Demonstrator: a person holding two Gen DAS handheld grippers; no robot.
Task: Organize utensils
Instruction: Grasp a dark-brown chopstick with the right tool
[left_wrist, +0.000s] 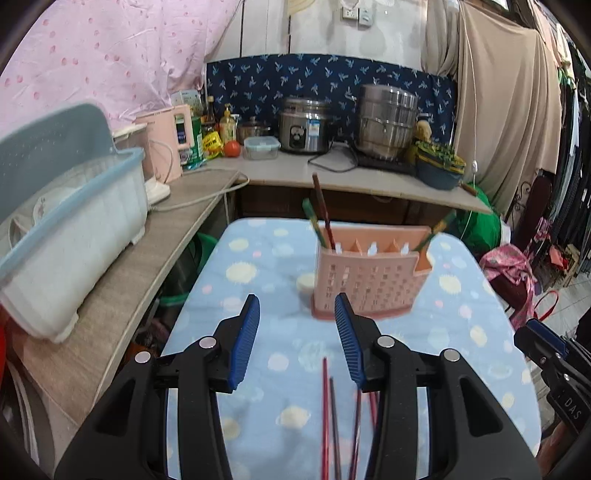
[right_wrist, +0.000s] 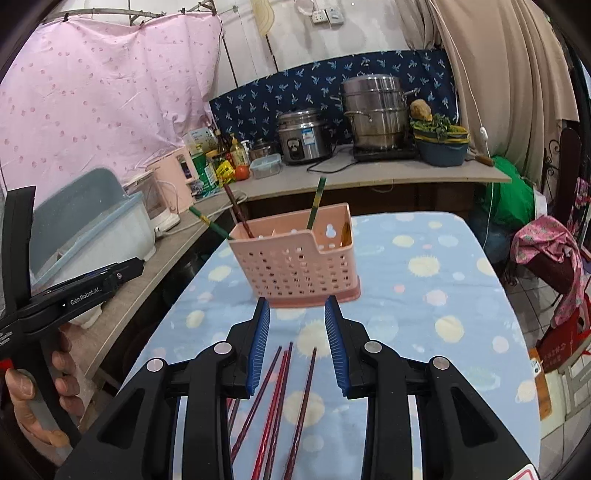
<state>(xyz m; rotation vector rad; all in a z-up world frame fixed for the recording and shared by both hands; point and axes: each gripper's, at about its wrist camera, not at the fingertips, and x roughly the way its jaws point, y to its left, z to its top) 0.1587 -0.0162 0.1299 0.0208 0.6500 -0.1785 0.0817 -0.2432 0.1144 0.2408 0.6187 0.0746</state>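
A pink perforated utensil holder (left_wrist: 369, 280) (right_wrist: 295, 266) stands on the table's blue spotted cloth (left_wrist: 258, 258) (right_wrist: 424, 295). Dark red and green chopsticks (left_wrist: 321, 206) (right_wrist: 316, 203) stick up out of it. Several red and dark chopsticks (left_wrist: 325, 406) (right_wrist: 280, 387) lie loose on the cloth near me. My left gripper (left_wrist: 296, 297) hovers open above them, short of the holder, nothing between its fingers. My right gripper (right_wrist: 296, 300) is open over the same chopsticks, also holding nothing. In the right wrist view the left gripper (right_wrist: 92, 284) shows at the left, held by a hand (right_wrist: 33, 398).
A white dish rack with a blue lid (left_wrist: 66, 206) sits on the wooden side counter at the left. The back counter holds a rice cooker (left_wrist: 303, 125), a steel steamer pot (left_wrist: 386, 118), a pink kettle (left_wrist: 166, 140) and bottles. Bags and cloth lie right of the table (right_wrist: 546, 251).
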